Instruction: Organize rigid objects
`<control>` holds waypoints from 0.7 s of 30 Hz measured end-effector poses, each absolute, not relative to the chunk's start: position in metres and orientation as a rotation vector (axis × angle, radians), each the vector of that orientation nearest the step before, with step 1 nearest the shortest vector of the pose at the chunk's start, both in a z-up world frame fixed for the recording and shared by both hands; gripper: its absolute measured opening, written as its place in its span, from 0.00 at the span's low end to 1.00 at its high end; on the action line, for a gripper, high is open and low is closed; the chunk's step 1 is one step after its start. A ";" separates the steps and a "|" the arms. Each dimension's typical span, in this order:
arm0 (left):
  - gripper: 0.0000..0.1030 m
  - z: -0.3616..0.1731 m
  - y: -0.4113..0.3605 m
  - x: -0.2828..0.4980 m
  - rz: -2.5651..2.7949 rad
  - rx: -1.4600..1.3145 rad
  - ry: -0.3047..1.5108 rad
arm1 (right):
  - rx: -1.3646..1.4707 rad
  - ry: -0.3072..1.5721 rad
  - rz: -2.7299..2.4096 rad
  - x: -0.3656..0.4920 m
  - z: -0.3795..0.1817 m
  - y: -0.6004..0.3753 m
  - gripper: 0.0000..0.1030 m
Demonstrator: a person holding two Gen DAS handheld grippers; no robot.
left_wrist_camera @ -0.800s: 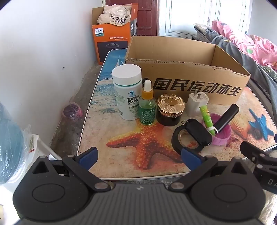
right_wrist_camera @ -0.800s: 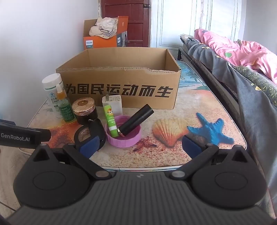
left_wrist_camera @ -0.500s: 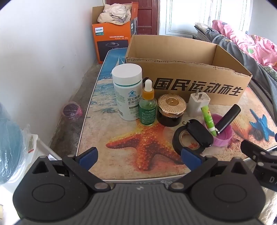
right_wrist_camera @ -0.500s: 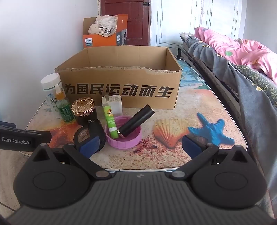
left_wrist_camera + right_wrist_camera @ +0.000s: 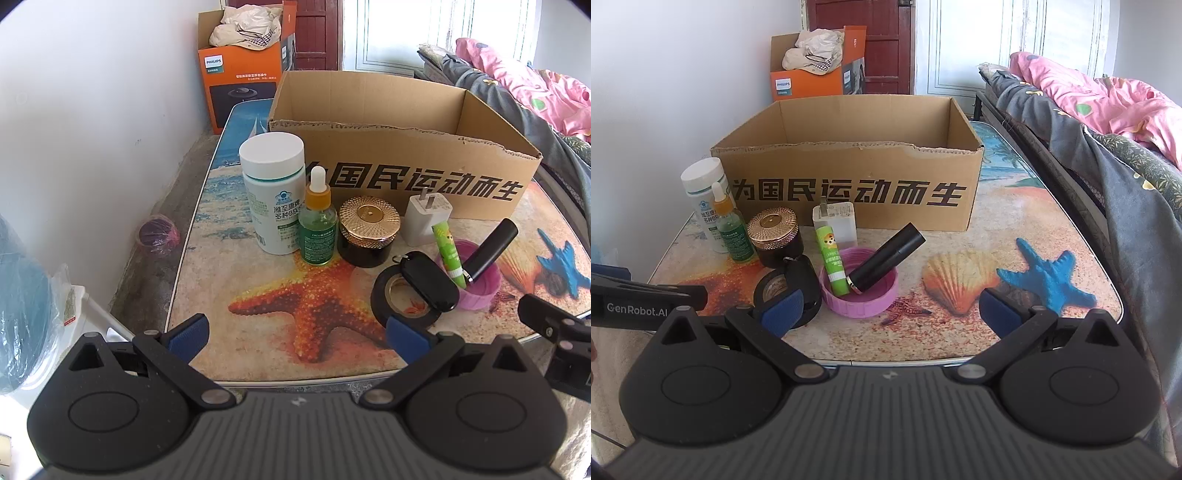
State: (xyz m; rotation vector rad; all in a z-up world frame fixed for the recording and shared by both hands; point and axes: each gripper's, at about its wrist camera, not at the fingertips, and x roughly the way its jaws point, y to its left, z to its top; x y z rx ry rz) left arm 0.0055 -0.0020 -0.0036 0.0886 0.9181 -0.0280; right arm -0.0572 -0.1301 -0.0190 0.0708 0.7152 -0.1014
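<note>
- Cardboard dominates the scene: an open box (image 5: pixel 849 184) stands at the back of the table (image 5: pixel 207 229), printed side facing the grippers, with nothing visible inside.
- Far left in the row before it stands a white pill bottle (image 5: pixel 273 195), a green dropper bottle (image 5: pixel 317 232) touching its right side, then a dark jar with a gold lid (image 5: pixel 369 232) and a white charger (image 5: pixel 426 218) against the box wall.
- Nearer the table edge, a black key fob (image 5: pixel 428 280) lies across a roll of black tape (image 5: pixel 391 299); just right of it, a pink lid (image 5: pixel 860 291) holds a green tube (image 5: pixel 833 258) and a black tube (image 5: pixel 886 258), both leaning.
- Left gripper (image 5: pixel 295 336) and right gripper (image 5: pixel 890 314) hang short of the table edge, jaws spread wide, nothing between them.
- Judged from this, sorting has not begun: every item sits outside the box.
- Next move likely calls for advancing one gripper, squaring its jaws on a single item, closing, and lifting clear of its close neighbours.
</note>
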 end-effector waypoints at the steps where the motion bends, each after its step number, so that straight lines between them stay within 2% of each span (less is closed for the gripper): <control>1: 1.00 -0.003 -0.002 0.005 -0.027 0.091 0.917 | 0.073 0.716 -0.102 -0.058 -0.019 -0.130 0.99; 21: 1.00 0.000 -0.005 0.001 -0.017 0.110 0.918 | 0.078 0.711 -0.097 -0.064 -0.014 -0.130 0.99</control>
